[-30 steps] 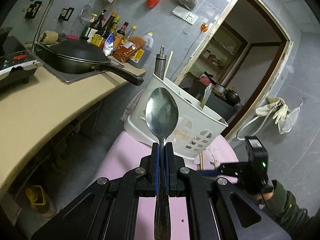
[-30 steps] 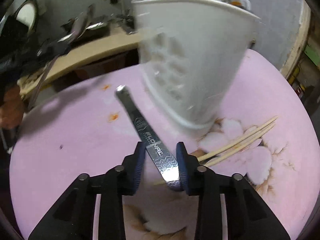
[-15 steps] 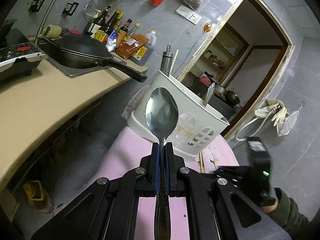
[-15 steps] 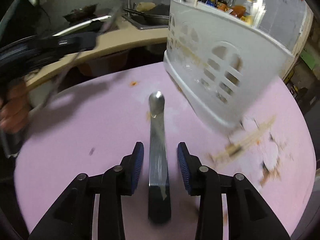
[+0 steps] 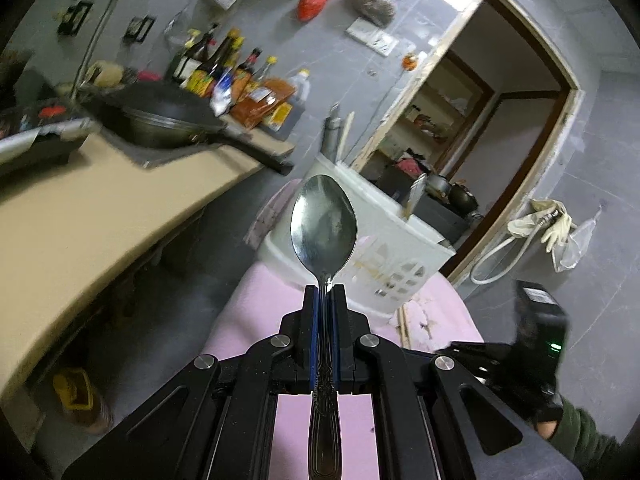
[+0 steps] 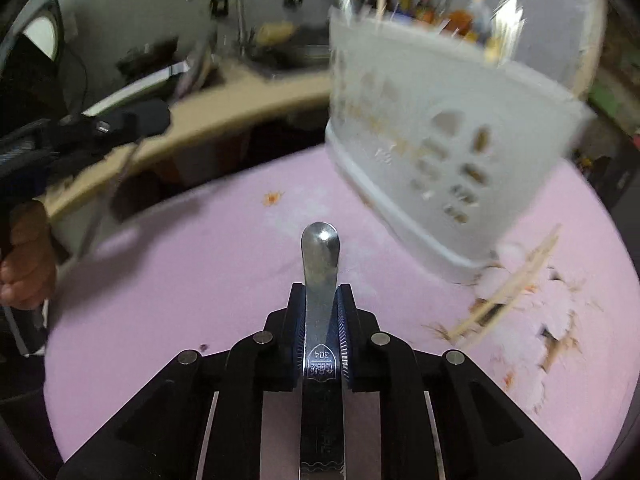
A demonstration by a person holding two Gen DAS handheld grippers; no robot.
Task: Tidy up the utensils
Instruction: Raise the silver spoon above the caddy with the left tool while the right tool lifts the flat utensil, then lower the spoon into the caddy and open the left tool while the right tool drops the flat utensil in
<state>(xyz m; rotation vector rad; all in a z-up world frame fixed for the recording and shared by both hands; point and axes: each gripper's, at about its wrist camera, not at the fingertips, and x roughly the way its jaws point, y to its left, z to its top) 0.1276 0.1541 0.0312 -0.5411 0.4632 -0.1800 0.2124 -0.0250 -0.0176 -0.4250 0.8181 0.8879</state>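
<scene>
My left gripper is shut on a steel spoon, bowl pointing forward, held above the pink table. The white utensil caddy stands just beyond it and holds several utensils. My right gripper is shut on a flat steel utensil handle that sticks forward over the pink table. The caddy is ahead to its right, blurred. A pair of wooden chopsticks lies on the table beside the caddy's base. The right gripper also shows in the left wrist view.
A beige counter runs along the left with a black pan, a faucet and sauce bottles. An open doorway lies behind the caddy. The left gripper and hand show at the left of the right wrist view.
My right gripper has closed on the steel handle, which lay loose between its open fingers before, and has lifted it. My left gripper still holds the spoon, shifting slightly.
</scene>
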